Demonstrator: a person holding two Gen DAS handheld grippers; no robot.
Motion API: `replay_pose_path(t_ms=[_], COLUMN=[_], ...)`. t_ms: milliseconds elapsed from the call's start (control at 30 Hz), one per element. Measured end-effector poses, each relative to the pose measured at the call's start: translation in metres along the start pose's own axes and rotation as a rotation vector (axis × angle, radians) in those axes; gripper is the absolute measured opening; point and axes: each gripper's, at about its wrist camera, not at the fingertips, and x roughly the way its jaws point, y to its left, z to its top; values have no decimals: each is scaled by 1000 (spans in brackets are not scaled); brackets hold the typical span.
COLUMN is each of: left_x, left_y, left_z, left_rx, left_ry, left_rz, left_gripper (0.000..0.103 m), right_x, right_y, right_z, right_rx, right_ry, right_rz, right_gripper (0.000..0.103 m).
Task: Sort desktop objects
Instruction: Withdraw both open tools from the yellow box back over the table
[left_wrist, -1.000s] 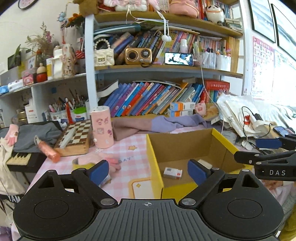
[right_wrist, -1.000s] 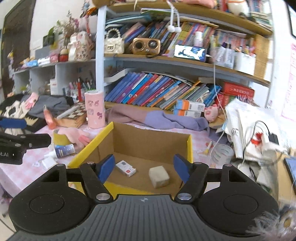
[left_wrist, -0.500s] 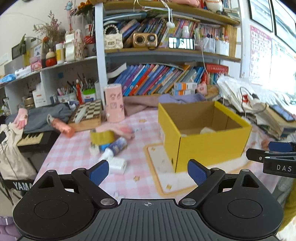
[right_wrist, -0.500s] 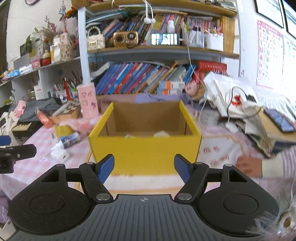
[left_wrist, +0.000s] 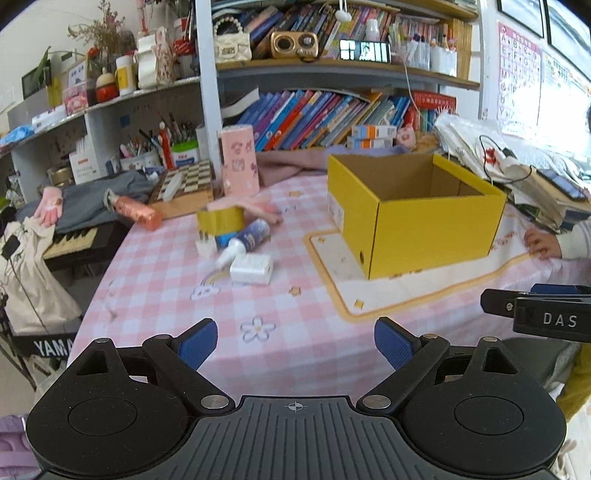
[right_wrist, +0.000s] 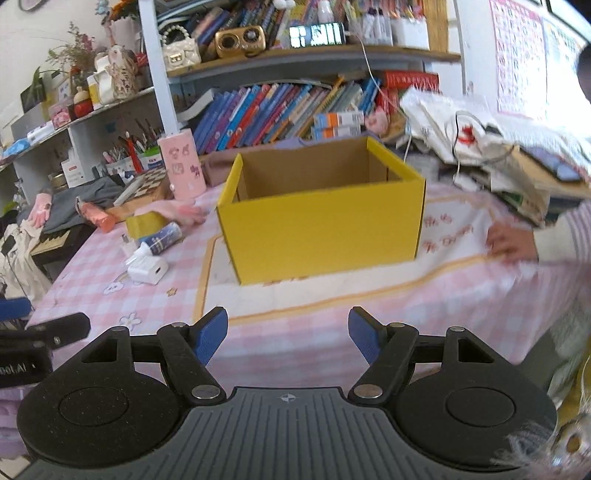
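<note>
A yellow cardboard box (left_wrist: 439, 229) (right_wrist: 325, 240) stands open-topped on the pink checked tablecloth; its inside floor is hidden from here. Left of it lie a white charger block (left_wrist: 252, 269) (right_wrist: 148, 270), a blue-and-white tube (left_wrist: 246, 238) (right_wrist: 159, 240), a yellow tape roll (left_wrist: 220, 218) (right_wrist: 144, 223) and a pink glove (left_wrist: 255, 205). My left gripper (left_wrist: 294, 345) hangs open over the near table edge, nothing between its blue pads. My right gripper (right_wrist: 288, 334) is open too, empty, in front of the box.
A pink patterned cylinder (left_wrist: 238, 166), a chessboard (left_wrist: 186, 186) and an orange tube (left_wrist: 135, 210) sit at the back left. Bookshelves rise behind. A person's hand (right_wrist: 506, 242) rests on the cloth right of the box, beside piled bags and cables (left_wrist: 517, 166).
Both grippers have pulled back from above the box and sunk toward the near table edge. The box's contents, seen a second ago, are now hidden by its front wall.
</note>
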Motion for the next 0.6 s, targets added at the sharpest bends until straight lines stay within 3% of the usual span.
replay_pose_path(t_ms=[367, 600], left_x=[1, 2], left_y=[17, 28], left_z=[-10, -11], left_rx=[-37, -58], left_ry=[40, 44], left_rz=[17, 29], left_gripper=[94, 94], right_x=[8, 11], right_y=[31, 53], right_z=[-15, -16], right_rx=[-86, -170], right_ry=[86, 97], right_rz=[52, 94], right_gripper=[70, 70])
